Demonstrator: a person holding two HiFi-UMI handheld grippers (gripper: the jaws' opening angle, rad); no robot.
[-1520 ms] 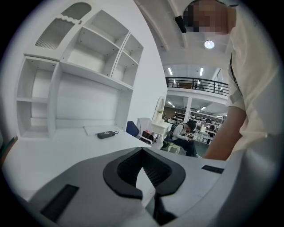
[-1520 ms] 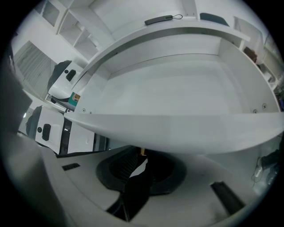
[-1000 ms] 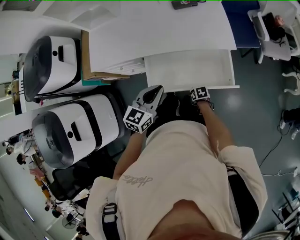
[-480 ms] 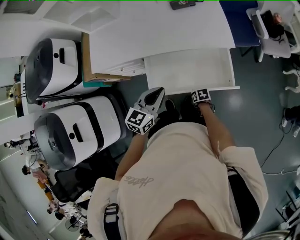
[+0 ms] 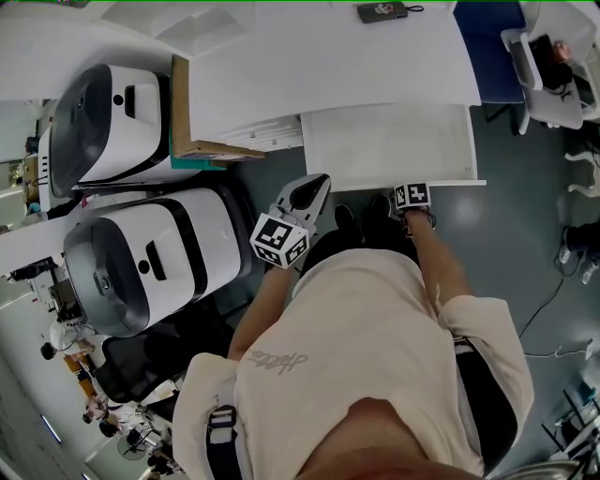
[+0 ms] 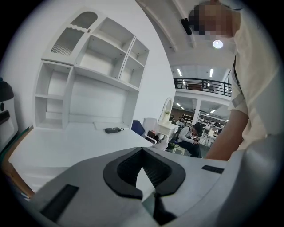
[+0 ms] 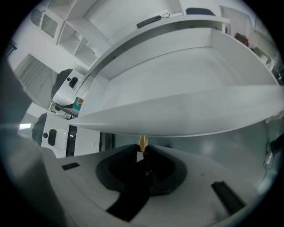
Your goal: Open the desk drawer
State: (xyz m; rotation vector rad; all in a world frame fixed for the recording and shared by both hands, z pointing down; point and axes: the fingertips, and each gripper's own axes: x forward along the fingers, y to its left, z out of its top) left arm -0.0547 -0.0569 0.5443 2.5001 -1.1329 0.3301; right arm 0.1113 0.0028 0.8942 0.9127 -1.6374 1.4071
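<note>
The white desk drawer (image 5: 384, 145) stands pulled out from under the desk top, its bare inside facing up. At the middle of its front edge my right gripper (image 5: 411, 190) is shut on the small tan knob (image 7: 142, 142) under the front panel (image 7: 186, 115). In the right gripper view the dark pads (image 7: 150, 150) press on the knob from both sides. My left gripper (image 5: 316, 181) hangs left of the drawer, in front of the person's body. It holds nothing, its tips meet, and it points over the desk top (image 6: 66, 142).
Two white-and-black machines (image 5: 141, 253) (image 5: 103, 127) stand at the left, with a wooden panel (image 5: 183, 103) by the desk's end. A black remote (image 5: 382, 11) lies at the back of the desk. A shelf unit (image 6: 88, 75) rises behind it. A blue chair (image 5: 487, 47) stands at the right.
The drawer front and my right gripper on the knob have come a little nearer to the person. The left gripper has barely shifted.
</note>
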